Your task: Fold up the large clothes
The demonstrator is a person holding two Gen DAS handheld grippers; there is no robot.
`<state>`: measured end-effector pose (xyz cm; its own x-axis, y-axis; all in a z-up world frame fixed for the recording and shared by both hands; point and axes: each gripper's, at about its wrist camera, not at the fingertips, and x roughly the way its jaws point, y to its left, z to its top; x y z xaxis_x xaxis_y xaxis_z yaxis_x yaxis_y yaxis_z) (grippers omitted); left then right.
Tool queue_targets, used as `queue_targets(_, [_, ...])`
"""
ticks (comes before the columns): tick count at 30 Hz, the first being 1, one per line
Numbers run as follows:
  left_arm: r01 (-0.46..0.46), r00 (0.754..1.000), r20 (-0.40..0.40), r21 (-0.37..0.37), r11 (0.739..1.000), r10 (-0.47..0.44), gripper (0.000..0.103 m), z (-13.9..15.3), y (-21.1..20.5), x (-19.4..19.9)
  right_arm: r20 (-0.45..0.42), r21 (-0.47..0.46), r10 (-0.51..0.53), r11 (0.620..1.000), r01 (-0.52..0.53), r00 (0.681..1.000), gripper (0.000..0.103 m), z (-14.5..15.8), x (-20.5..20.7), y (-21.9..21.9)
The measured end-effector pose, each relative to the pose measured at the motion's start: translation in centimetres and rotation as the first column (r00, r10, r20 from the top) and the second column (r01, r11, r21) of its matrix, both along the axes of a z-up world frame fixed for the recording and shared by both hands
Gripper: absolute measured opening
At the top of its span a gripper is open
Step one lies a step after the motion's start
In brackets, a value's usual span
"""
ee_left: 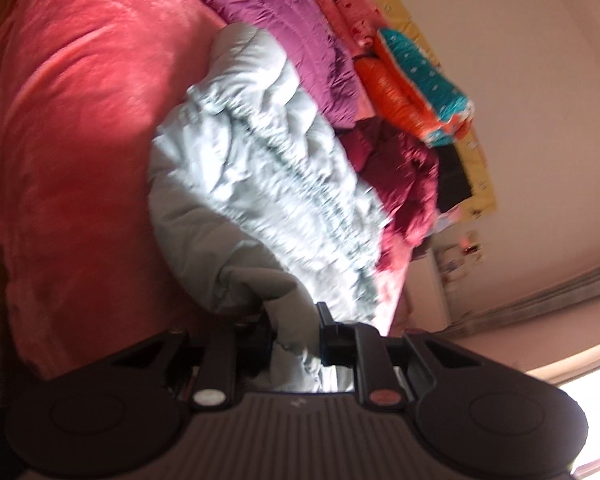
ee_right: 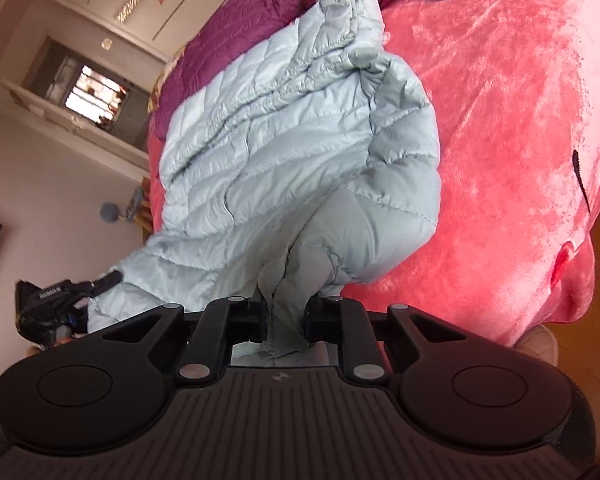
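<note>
The pale blue quilted jacket lies on the pink plush blanket that covers the bed, near the bed's side edge, with its near hem raised off the surface.

Tool state:
- The left gripper is clenched on a bunched fold of the jacket's edge; fabric fills the space between its jaws.
- The right gripper is likewise clenched on a gathered tuck of the jacket hem, and the cloth rises from the jaws in a taut pleat.
- In the right wrist view the left gripper shows at the jacket's far side, so the two grips sit on opposite ends of the same edge.

Handling judgement:
- The garment appears light, padded and very soft. It holds no shape of its own and sags between the two grip points.
- The shell looks smooth and probably slippery, so a thin pinch may slide out; a gathered fold gives a surer hold.
- Suitable grip points are the hem corners, seams or cuffs.

A purple quilt and folded bedding lie along the bed's far edge, just beside the jacket.
</note>
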<state>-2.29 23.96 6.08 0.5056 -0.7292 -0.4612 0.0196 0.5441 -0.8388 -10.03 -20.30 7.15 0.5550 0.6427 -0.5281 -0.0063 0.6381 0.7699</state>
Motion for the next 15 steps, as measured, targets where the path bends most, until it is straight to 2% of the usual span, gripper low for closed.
queue_targets(7, [-0.041,0.998,0.049,-0.086,0.995,0.045,0.016,2.4,-0.2,4.1,0.055,0.227,-0.145,0.965,0.129,0.988,0.02,1.6,2.9,-1.1])
queue_targets(15, [-0.143,0.988,0.036,-0.183,0.973,0.152,0.016,2.6,-0.6,10.2,0.061,0.349,-0.31,0.897,0.271,0.949,0.02,3.1,8.7,-3.2])
